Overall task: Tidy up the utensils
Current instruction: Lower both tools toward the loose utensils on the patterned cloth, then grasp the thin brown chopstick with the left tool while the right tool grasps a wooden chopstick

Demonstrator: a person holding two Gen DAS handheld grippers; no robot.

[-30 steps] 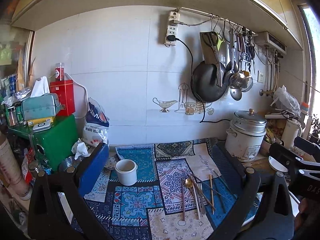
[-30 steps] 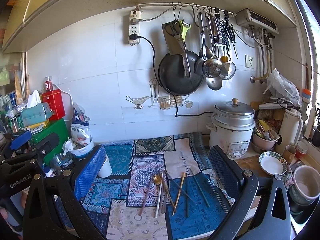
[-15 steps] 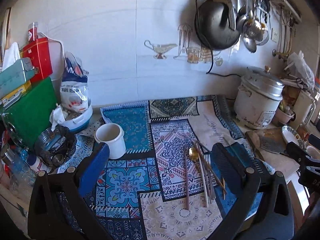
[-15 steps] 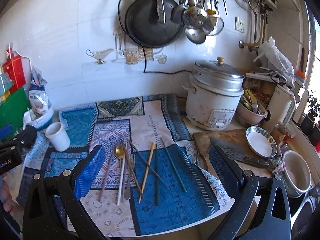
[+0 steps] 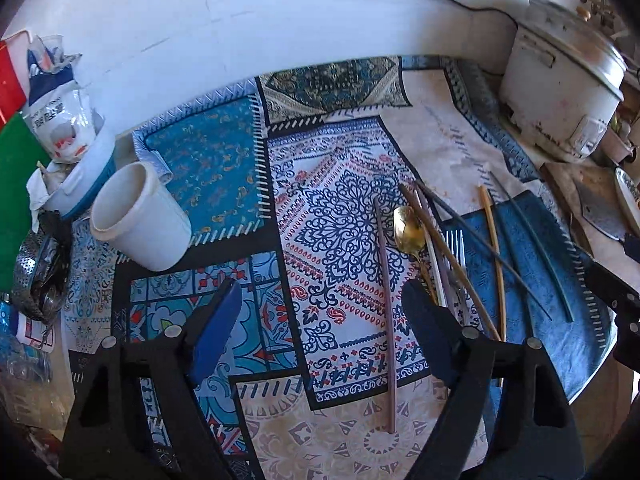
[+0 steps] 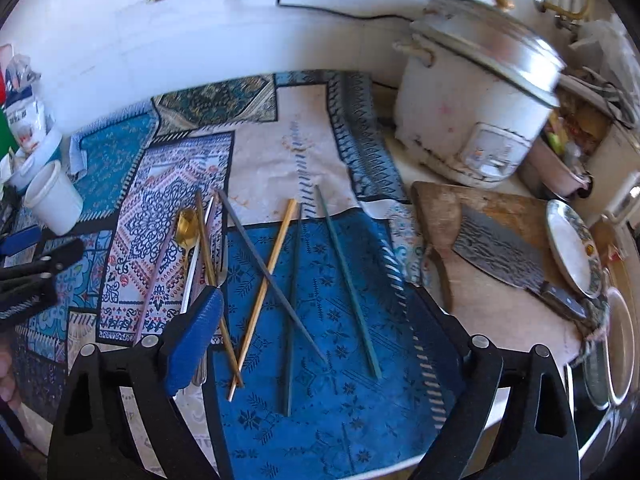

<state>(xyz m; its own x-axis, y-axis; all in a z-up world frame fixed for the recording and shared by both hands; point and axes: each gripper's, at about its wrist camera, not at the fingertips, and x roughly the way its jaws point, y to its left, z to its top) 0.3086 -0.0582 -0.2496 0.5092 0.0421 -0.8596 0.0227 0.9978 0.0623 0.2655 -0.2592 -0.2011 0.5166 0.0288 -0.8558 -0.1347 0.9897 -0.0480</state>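
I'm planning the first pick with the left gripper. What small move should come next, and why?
Probably ease the left gripper down over the brown chopstick. It lies alone on the cloth between the open fingers, apart from the crossed pile by the gold spoon, and the white cup stands empty.

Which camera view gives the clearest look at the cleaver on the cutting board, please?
The right wrist view: the cleaver lies there whole, blade and dark handle. The left wrist view catches only part of its blade at the distorted right edge.

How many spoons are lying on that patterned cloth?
1: a gold spoon lies among the chopsticks, left of the fork. Its handle runs under the sticks, and another spoon could be hidden there.
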